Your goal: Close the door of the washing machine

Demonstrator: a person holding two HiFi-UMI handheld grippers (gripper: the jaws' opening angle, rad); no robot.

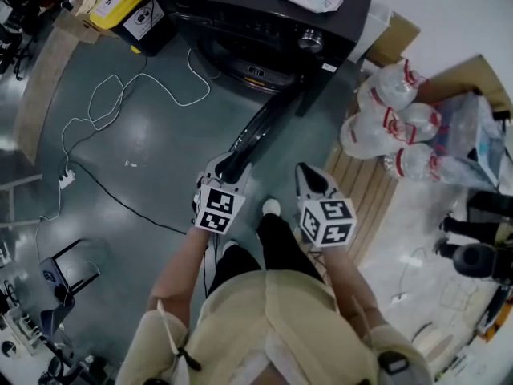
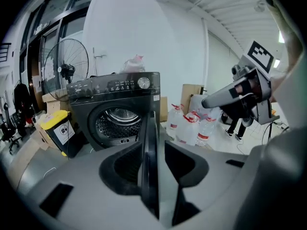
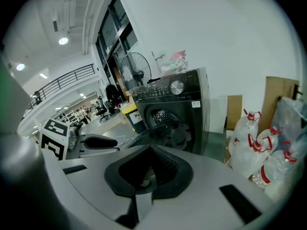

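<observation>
The dark front-loading washing machine [image 1: 264,14] stands ahead with its drum [image 2: 117,121] exposed. Its round door [image 1: 260,127] is swung out toward me, edge-on. My left gripper [image 1: 228,165] is at the door's free edge. In the left gripper view that edge [image 2: 149,128] runs between the spread jaws, with a thin gap showing on the right side. My right gripper [image 1: 305,172] hangs to the right of the door, apart from it, jaws together and holding nothing. The right gripper view shows the machine [image 3: 180,104] and the door [image 3: 160,131] beyond the gripper [image 3: 152,150].
Several large water jugs [image 1: 393,123] and cardboard boxes [image 1: 397,34] stand right of the machine, beside a wooden pallet [image 1: 365,187]. A yellow-lidded bin [image 1: 120,2] sits to its left. Cables [image 1: 112,103] and a power strip [image 1: 66,179] lie on the floor.
</observation>
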